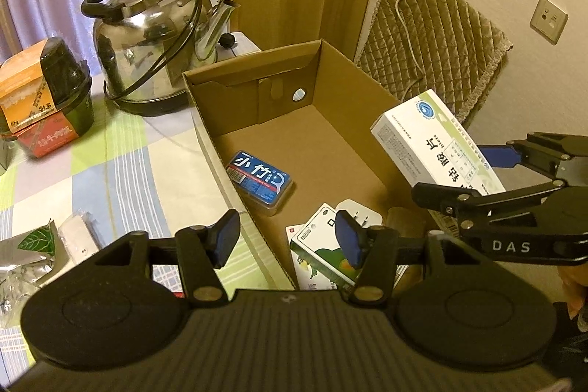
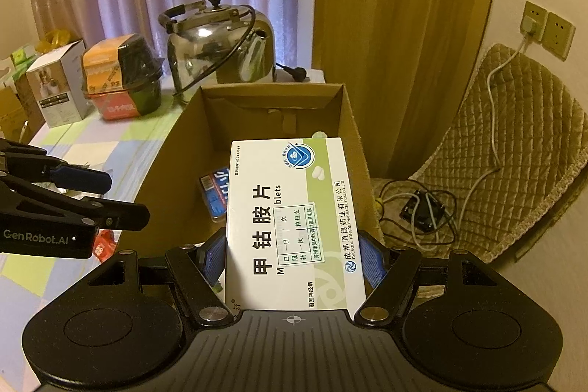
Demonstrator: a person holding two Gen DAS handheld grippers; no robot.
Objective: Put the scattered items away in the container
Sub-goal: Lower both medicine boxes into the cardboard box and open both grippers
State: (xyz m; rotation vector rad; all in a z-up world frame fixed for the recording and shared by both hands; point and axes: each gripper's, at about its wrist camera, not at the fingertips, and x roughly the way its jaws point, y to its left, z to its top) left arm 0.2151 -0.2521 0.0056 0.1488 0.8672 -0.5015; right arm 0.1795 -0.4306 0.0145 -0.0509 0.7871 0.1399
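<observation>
- Left wrist view: the left gripper (image 1: 286, 239) hangs with its blue-padded fingers (image 1: 225, 237) spread wide and nothing between them, one finger over the striped bench (image 1: 121, 171), the other over the cardboard box (image 1: 253, 76).
- Ahead of the fingers, on the box floor, lies a blue floss-pick case (image 1: 260, 182); a green-and-white packet (image 1: 319, 254) and a white plug adapter (image 1: 362, 214) sit just below the right finger.
- Off to the right, the right gripper (image 1: 492, 171) carries the white medicine box (image 1: 437, 144) above the box.
- Right wrist view: the right gripper (image 2: 292, 256) has its fingers (image 2: 371, 261) clamped on both long sides of the medicine box (image 2: 290, 226), which points forward over the open cardboard box (image 2: 272, 98).
- The kettle (image 2: 220, 50) stands beyond it.
</observation>
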